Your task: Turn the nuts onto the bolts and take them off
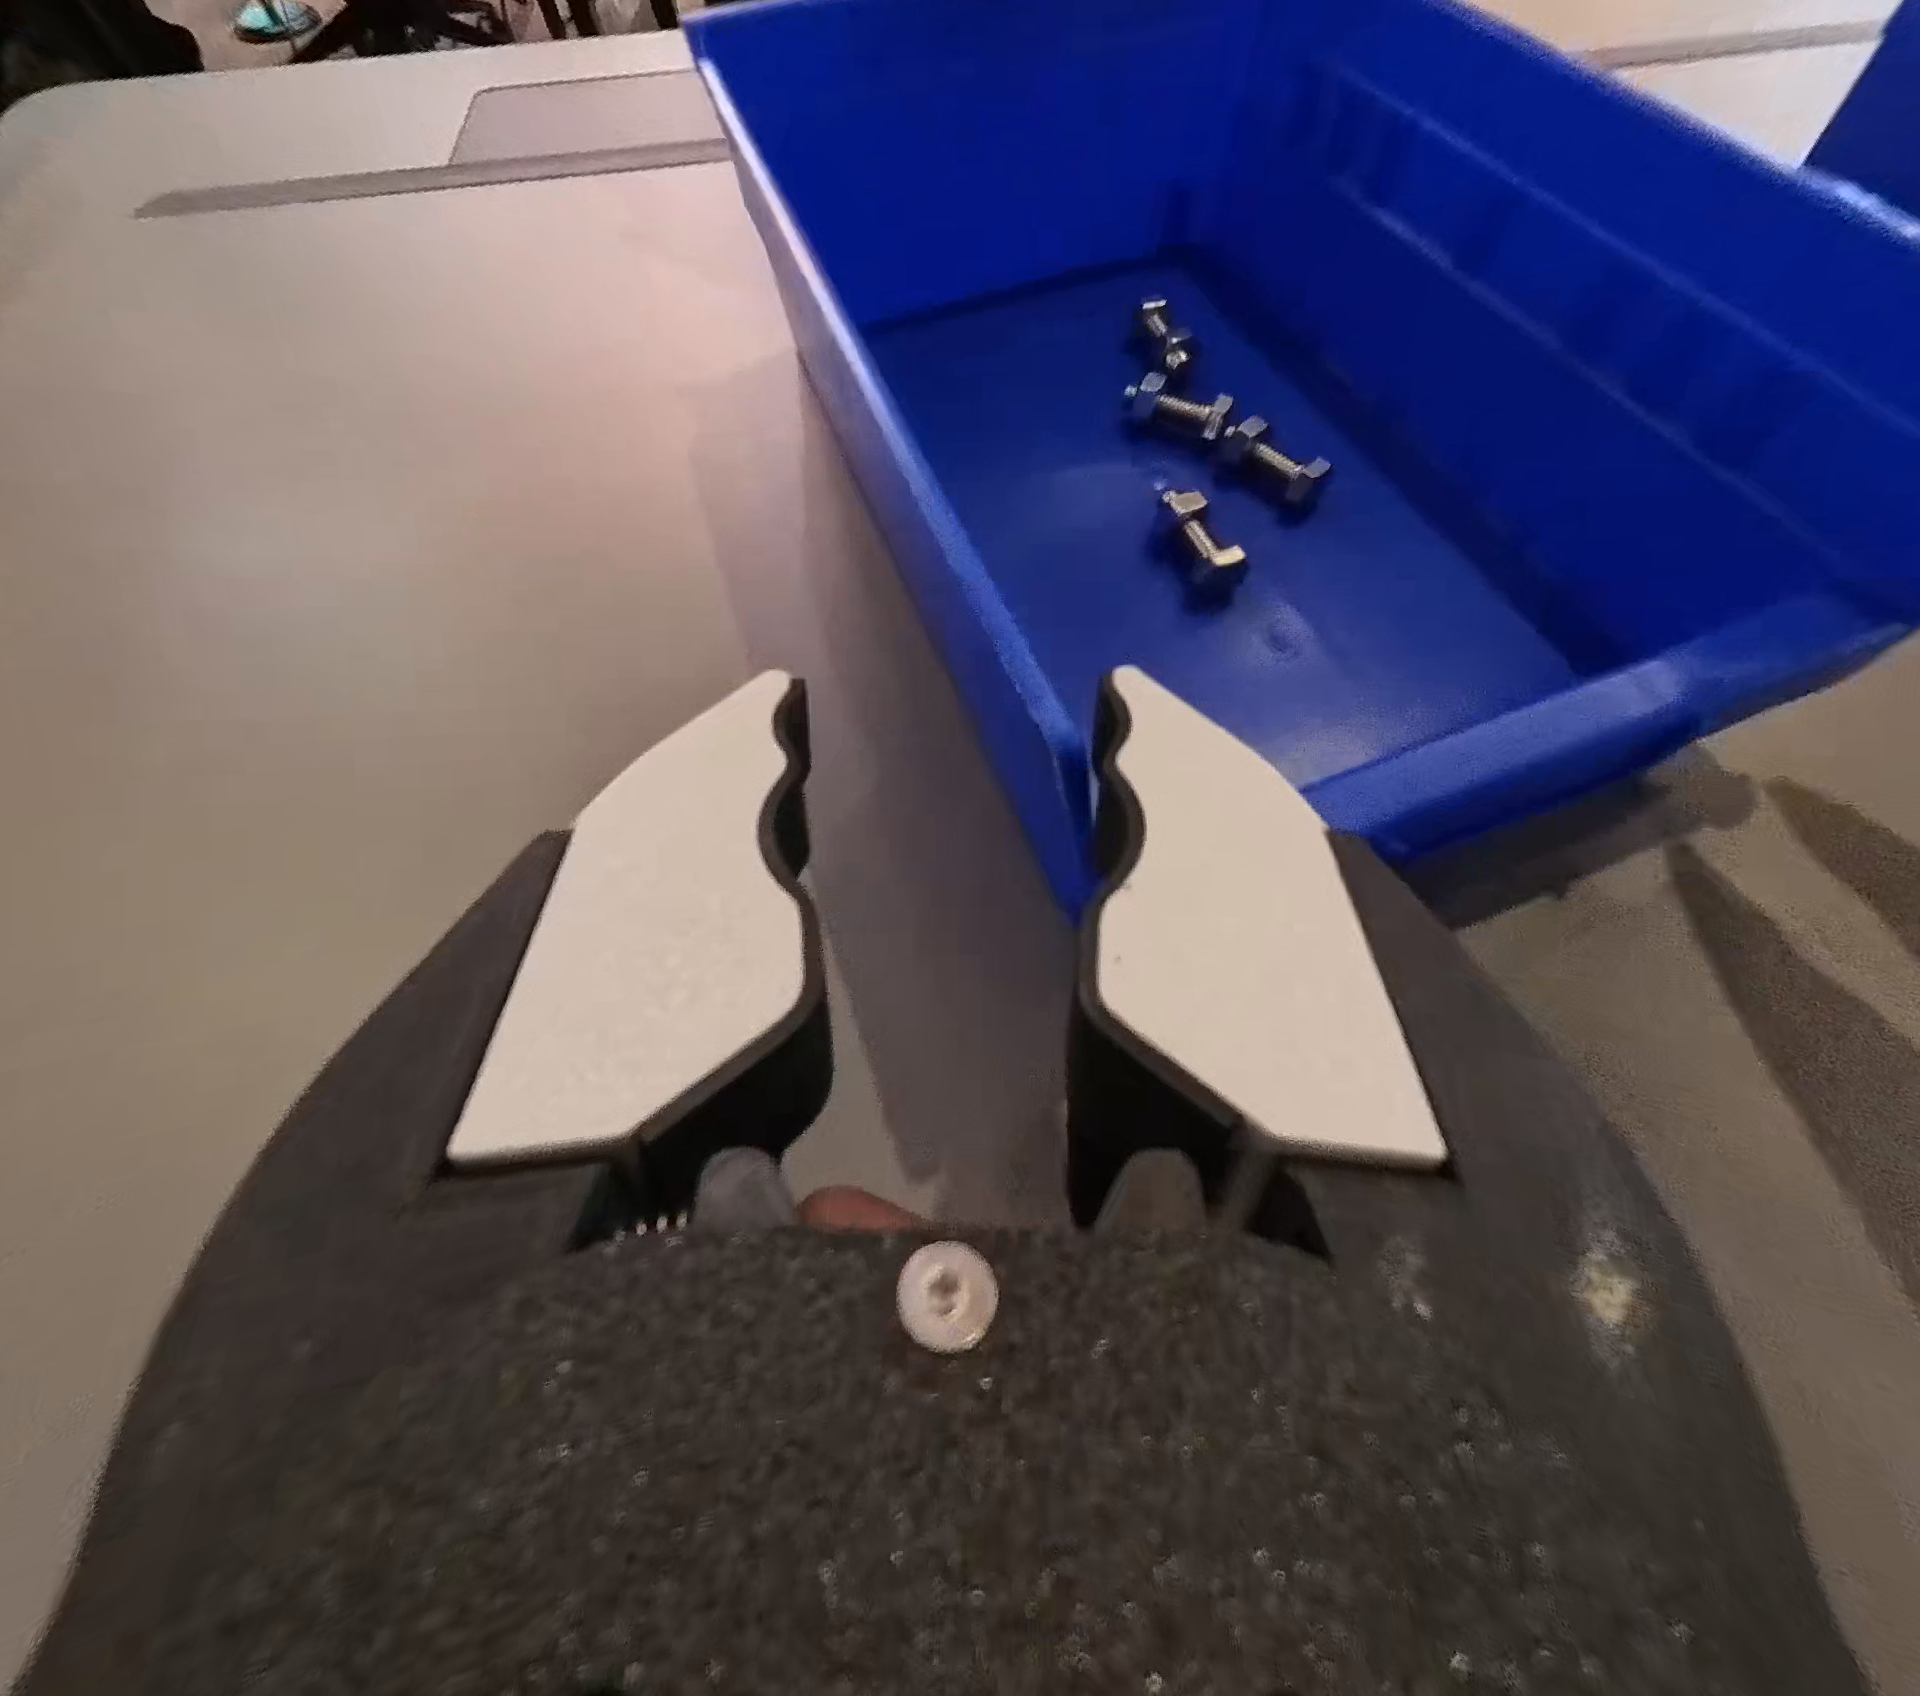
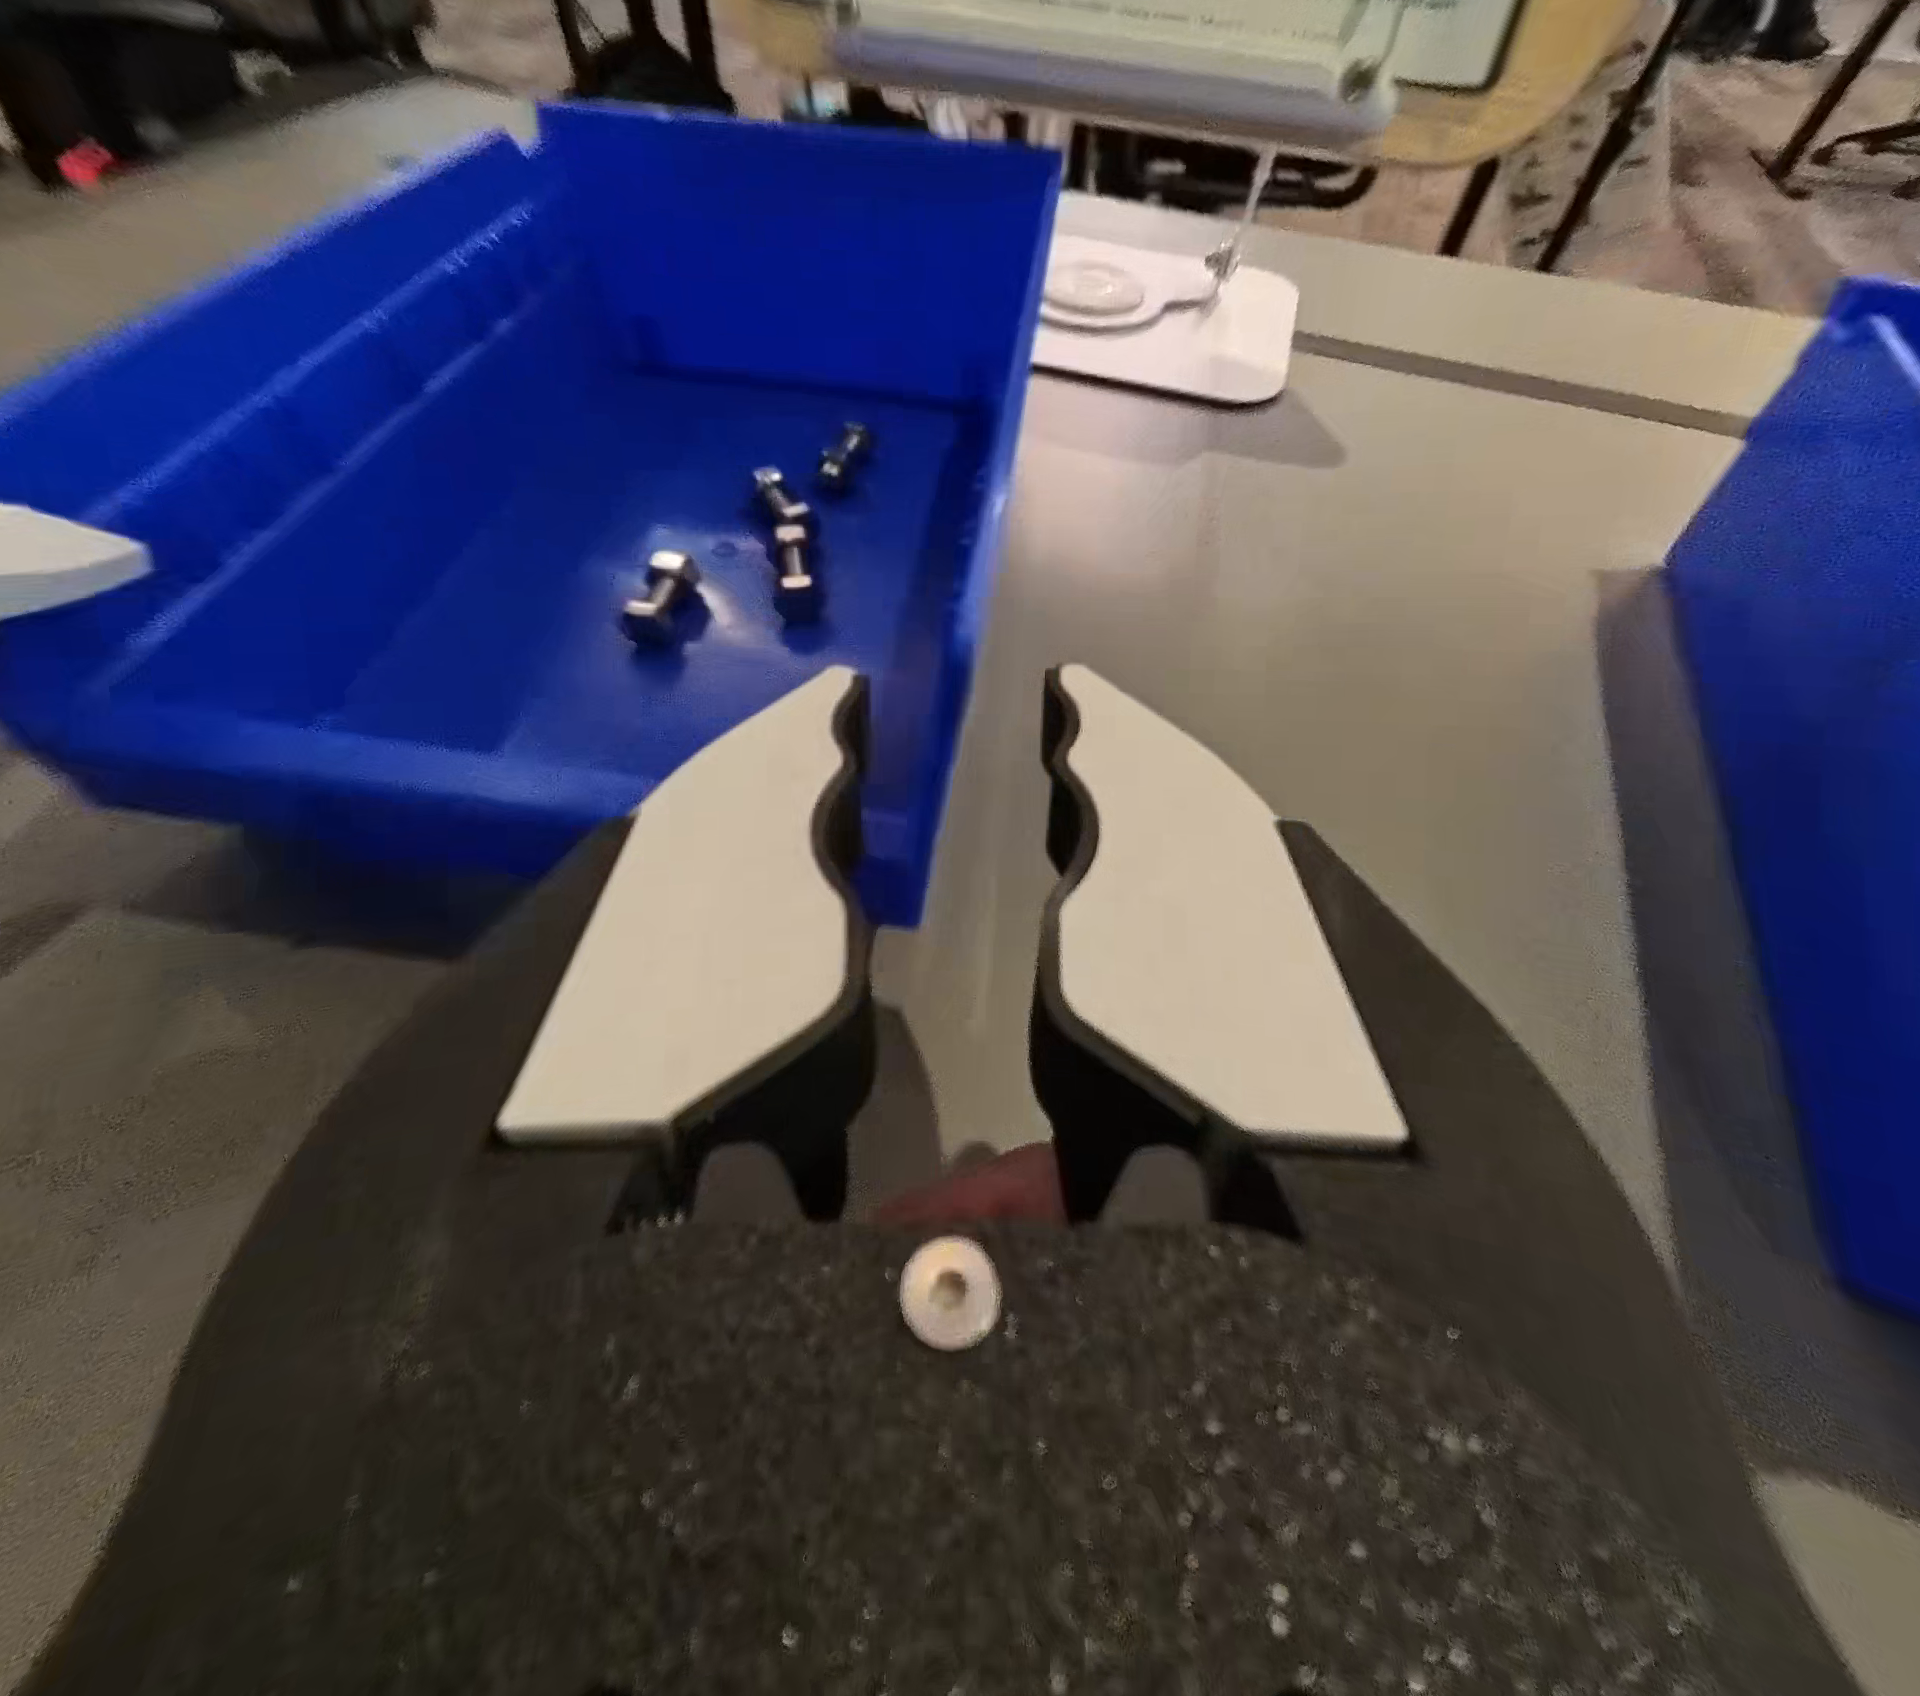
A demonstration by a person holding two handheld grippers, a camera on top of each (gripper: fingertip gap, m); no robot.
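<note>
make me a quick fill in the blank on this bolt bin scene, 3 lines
1. The silver metal bolts with nuts lie inside the ____ plastic bin.
2. The number of bolts in that bin is ____.
3. The left gripper and right gripper both have their jaws ____, holding nothing.

Missing words: blue; four; open

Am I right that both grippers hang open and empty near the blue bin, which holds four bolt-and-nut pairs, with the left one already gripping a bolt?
Not quite. The left gripper grips nothing: the left wrist view shows its jaws apart with only table between them. The rest holds: the right gripper is open and empty too, and the four bolt-and-nut pairs lie in the blue bin.
</note>
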